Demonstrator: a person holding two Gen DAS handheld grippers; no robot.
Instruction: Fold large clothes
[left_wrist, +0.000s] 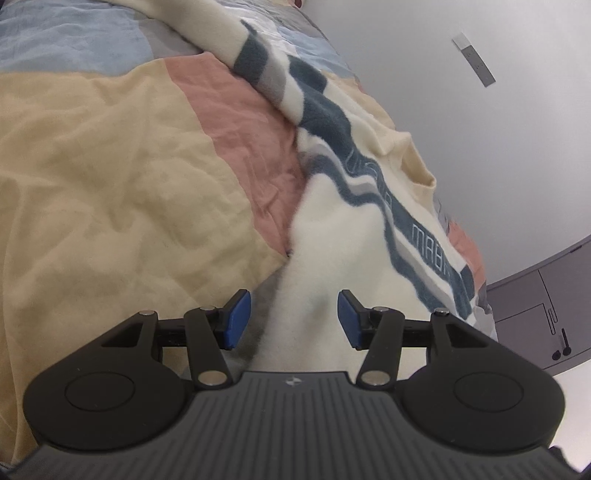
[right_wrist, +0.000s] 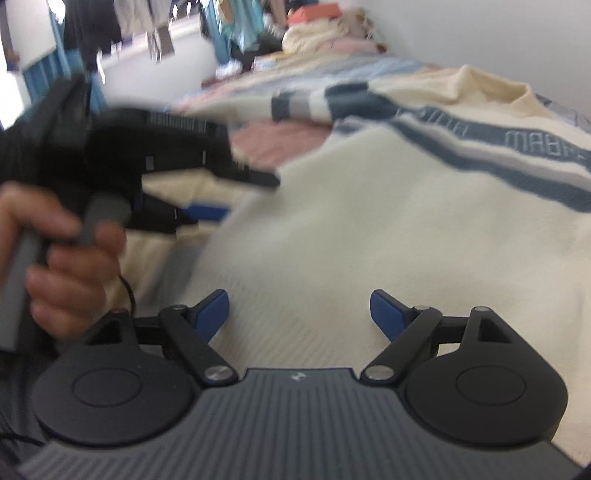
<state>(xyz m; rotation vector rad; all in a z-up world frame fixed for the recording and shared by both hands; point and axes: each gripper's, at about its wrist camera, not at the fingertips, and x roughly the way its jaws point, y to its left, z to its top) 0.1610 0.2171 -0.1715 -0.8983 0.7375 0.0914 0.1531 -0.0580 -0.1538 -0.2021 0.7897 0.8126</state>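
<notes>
A cream knitted sweater (left_wrist: 332, 240) with dark blue and grey stripes and lettering lies spread on the bed. In the left wrist view my left gripper (left_wrist: 293, 319) is open. Its blue pads (left_wrist: 236, 319) stand either side of a cream fold of the sweater without pressing on it. The right wrist view shows the sweater (right_wrist: 369, 221) filling the bed ahead, and my right gripper (right_wrist: 299, 314) hangs wide open just above its cream body with nothing between the fingers. At the left of that view a hand (right_wrist: 66, 266) holds the left gripper (right_wrist: 247, 195), blurred, at the sweater's left edge.
A patchwork bedspread (left_wrist: 110, 166) in yellow, pink, blue and grey covers the bed under the sweater. A white wall (left_wrist: 498, 147) runs along the bed's far side, with a grey cabinet (left_wrist: 535, 306) beyond. Piled clothes (right_wrist: 317, 33) and hanging garments (right_wrist: 110, 22) fill the far end.
</notes>
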